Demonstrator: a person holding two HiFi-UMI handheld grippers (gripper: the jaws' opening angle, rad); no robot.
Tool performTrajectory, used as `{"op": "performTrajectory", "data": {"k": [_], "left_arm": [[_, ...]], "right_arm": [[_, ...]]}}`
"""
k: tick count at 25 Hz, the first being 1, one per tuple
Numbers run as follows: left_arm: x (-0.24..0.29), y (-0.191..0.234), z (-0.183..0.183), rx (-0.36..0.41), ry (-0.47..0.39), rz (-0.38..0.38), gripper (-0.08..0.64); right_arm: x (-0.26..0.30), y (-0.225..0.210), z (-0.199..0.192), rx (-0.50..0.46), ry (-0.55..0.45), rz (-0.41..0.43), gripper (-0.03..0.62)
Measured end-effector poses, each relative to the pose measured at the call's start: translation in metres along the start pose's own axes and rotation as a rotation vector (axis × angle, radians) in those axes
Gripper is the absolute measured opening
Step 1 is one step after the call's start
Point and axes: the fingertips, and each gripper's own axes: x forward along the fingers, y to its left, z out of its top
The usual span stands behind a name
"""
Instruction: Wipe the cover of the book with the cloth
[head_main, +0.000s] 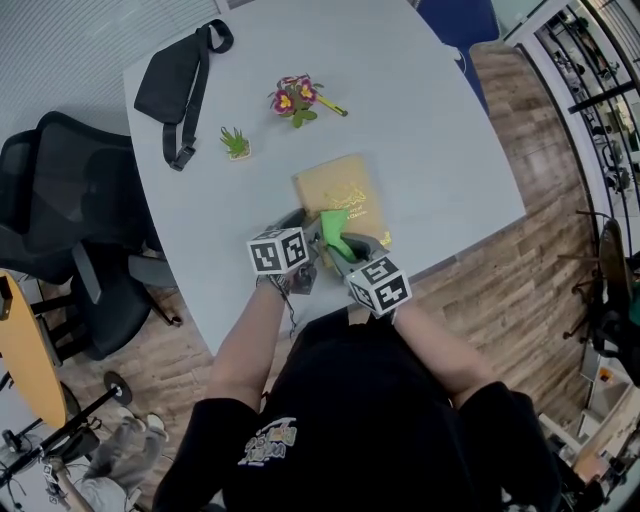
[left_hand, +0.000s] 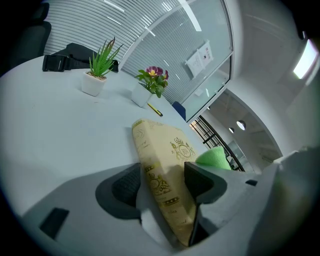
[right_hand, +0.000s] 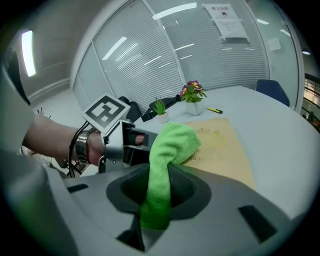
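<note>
A tan book (head_main: 342, 196) with gold print lies near the front edge of the round grey table (head_main: 420, 110). My left gripper (head_main: 305, 246) is shut on the book's near left corner; in the left gripper view the book (left_hand: 162, 165) sits between the dark pads (left_hand: 127, 184). My right gripper (head_main: 345, 252) is shut on a green cloth (head_main: 334, 231). In the right gripper view the cloth (right_hand: 167, 155) rises from the jaws and its bunched end rests on the book's cover (right_hand: 220, 145).
Beyond the book stand a small green succulent (head_main: 236, 143) in a white pot and a potted flower (head_main: 295, 98) with a yellow pen (head_main: 333, 106) beside it. A black bag (head_main: 178, 78) lies far left. A black office chair (head_main: 75, 215) stands left of the table.
</note>
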Motion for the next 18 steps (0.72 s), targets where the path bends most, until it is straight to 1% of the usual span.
{"op": "performTrajectory", "data": {"k": [2, 5, 8, 13, 18], "left_arm": [[0.000, 0.001, 0.000, 0.001, 0.000, 0.001, 0.276], [0.000, 0.001, 0.000, 0.001, -0.001, 0.000, 0.276], [0.000, 0.001, 0.000, 0.000, -0.001, -0.001, 0.276], [0.001, 0.001, 0.000, 0.002, -0.001, -0.003, 0.276], [0.000, 0.001, -0.001, 0.004, -0.002, 0.001, 0.276]], "right_arm": [[0.001, 0.006, -0.008, -0.041, 0.018, 0.012, 0.097], [0.000, 0.007, -0.013, -0.104, 0.039, 0.003, 0.097], [-0.004, -0.001, -0.015, -0.131, 0.049, -0.014, 0.097], [-0.012, -0.017, -0.014, -0.094, 0.032, -0.023, 0.097], [-0.024, -0.040, -0.015, -0.041, 0.010, -0.054, 0.097]]}}
